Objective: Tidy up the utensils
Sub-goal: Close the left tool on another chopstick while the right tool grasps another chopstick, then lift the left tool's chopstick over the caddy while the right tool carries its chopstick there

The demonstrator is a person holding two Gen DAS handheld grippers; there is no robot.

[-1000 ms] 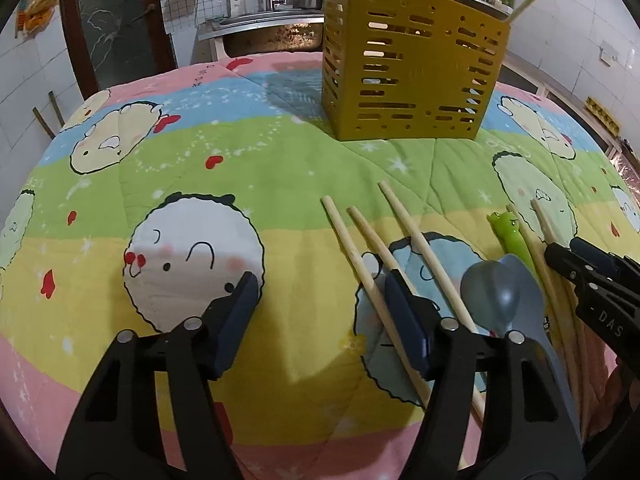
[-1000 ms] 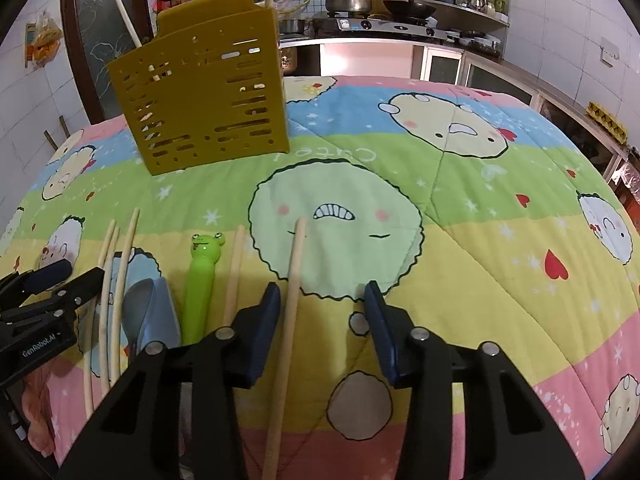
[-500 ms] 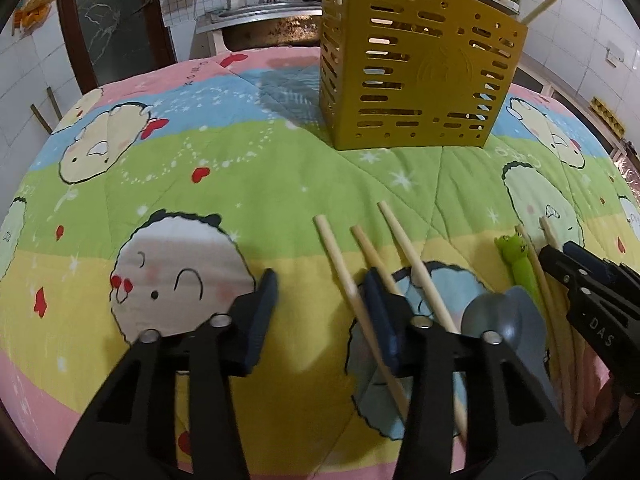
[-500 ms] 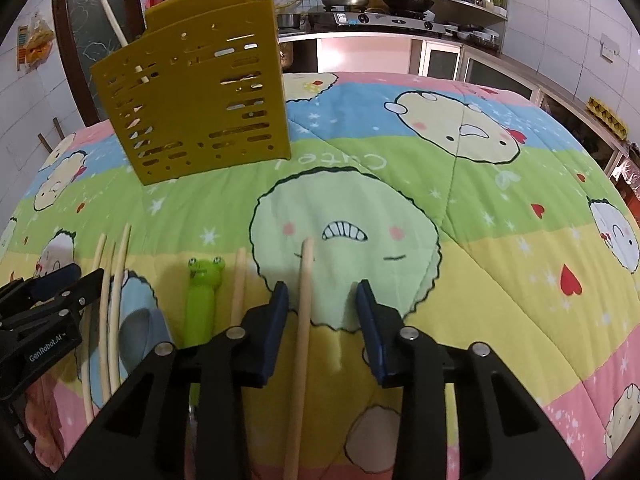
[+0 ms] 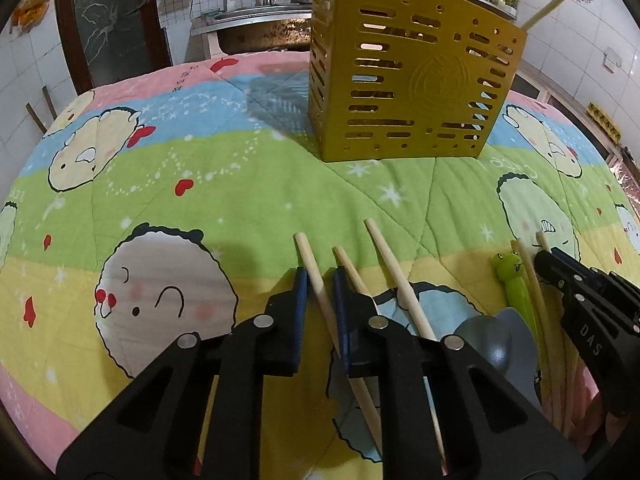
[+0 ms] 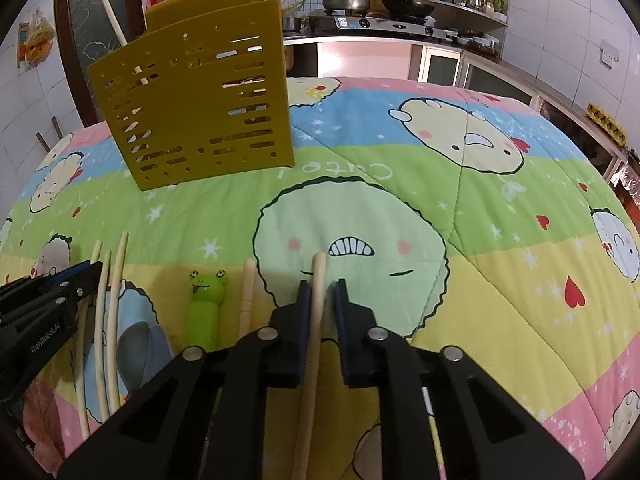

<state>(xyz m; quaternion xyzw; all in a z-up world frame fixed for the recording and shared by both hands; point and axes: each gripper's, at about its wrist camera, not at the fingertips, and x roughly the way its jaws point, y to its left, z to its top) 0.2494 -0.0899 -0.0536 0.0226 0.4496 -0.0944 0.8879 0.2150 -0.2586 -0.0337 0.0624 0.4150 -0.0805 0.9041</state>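
Observation:
Wooden chopsticks lie in a row on the cartoon quilt (image 5: 208, 184) in front of the yellow slotted holder (image 5: 412, 80) (image 6: 200, 116). My left gripper (image 5: 320, 272) is closing on the leftmost chopstick (image 5: 310, 258), which runs slantwise between its blue pads and touches both. My right gripper (image 6: 322, 284) is shut on the rightmost chopstick (image 6: 319, 268). Between the two grippers lie two more chopsticks (image 5: 394, 272), a grey spoon (image 5: 492, 340), a green frog-handled utensil (image 6: 206, 300) and another chopstick (image 6: 247, 292). Each gripper also shows at the edge of the other's view.
The holder stands upright at the back of the quilt with a few chopsticks (image 6: 114, 16) sticking out. Behind it are a sink (image 5: 260, 28), a stove with pots (image 6: 360, 4) and shelves. The quilt's right half (image 6: 500, 240) is bare.
Both grippers' jaws have drawn in from wide apart to narrow, each around a chopstick. The left gripper has slid right, so the leftmost chopstick now lies between its pads.

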